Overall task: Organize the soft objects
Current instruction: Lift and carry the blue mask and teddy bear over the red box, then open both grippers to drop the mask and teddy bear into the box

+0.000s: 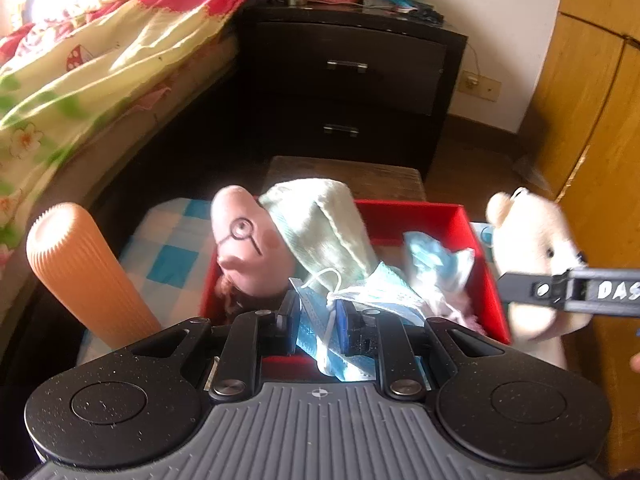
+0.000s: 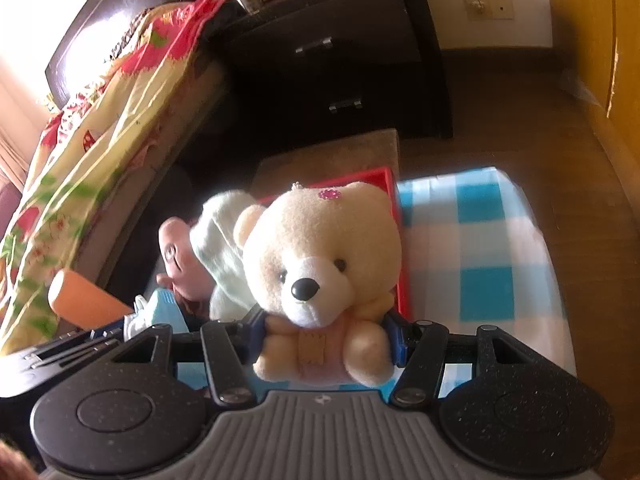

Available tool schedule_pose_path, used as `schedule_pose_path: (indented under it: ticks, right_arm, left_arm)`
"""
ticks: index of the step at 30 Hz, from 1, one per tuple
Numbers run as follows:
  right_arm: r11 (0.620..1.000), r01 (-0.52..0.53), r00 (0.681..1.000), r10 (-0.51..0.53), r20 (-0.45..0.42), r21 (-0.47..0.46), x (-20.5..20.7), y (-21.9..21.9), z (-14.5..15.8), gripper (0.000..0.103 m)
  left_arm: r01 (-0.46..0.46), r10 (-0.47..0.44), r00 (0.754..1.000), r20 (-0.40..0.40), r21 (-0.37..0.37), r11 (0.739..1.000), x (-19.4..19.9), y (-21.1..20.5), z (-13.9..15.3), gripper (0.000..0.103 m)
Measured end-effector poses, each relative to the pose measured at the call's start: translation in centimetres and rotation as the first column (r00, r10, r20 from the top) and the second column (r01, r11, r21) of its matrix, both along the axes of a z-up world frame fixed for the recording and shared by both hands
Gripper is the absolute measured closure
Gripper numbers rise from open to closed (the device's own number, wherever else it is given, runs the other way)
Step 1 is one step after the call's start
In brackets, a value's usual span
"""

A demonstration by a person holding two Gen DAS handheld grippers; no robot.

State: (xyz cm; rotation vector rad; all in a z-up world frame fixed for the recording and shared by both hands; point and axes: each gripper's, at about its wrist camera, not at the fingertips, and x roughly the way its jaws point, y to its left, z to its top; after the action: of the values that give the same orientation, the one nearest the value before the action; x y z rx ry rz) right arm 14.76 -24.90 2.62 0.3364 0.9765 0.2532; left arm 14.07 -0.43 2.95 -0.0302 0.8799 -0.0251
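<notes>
A red box (image 1: 486, 264) sits on a blue-and-white checked cloth (image 1: 168, 256) and holds a pink pig plush (image 1: 248, 248), a pale green towel (image 1: 320, 224) and other soft items. My left gripper (image 1: 318, 316) is shut on a blue face mask (image 1: 316, 332) at the box's near edge. My right gripper (image 2: 324, 336) is shut on a cream teddy bear (image 2: 320, 264), held just right of the box; the bear also shows in the left wrist view (image 1: 528, 240). The red box rim (image 2: 376, 174) shows behind the bear.
An orange ribbed cylinder (image 1: 84, 276) stands left of the box. A bed with a floral cover (image 1: 80, 72) is at the left, a dark nightstand (image 1: 352, 80) behind, a brown stool (image 1: 380, 180) beyond the box, a wooden wardrobe (image 1: 592, 120) at right.
</notes>
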Motion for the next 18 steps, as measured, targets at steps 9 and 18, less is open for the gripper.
schedule_pose_path:
  ticks: [9, 18]
  right_arm:
    - [1.000, 0.009, 1.000, -0.009, 0.006, -0.006, 2.8, 0.9, -1.1, 0.068]
    - [0.999, 0.038, 0.998, -0.037, 0.048, -0.025, 4.8, 1.1, -1.6, 0.068]
  left_arm:
    - [-0.012, 0.011, 0.999, 0.030, 0.053, 0.998, 2.2, -0.6, -0.2, 0.084]
    - [-0.027, 0.025, 0.999, 0.033, 0.085, 0.996, 4.2, -0.4, -1.0, 0.082]
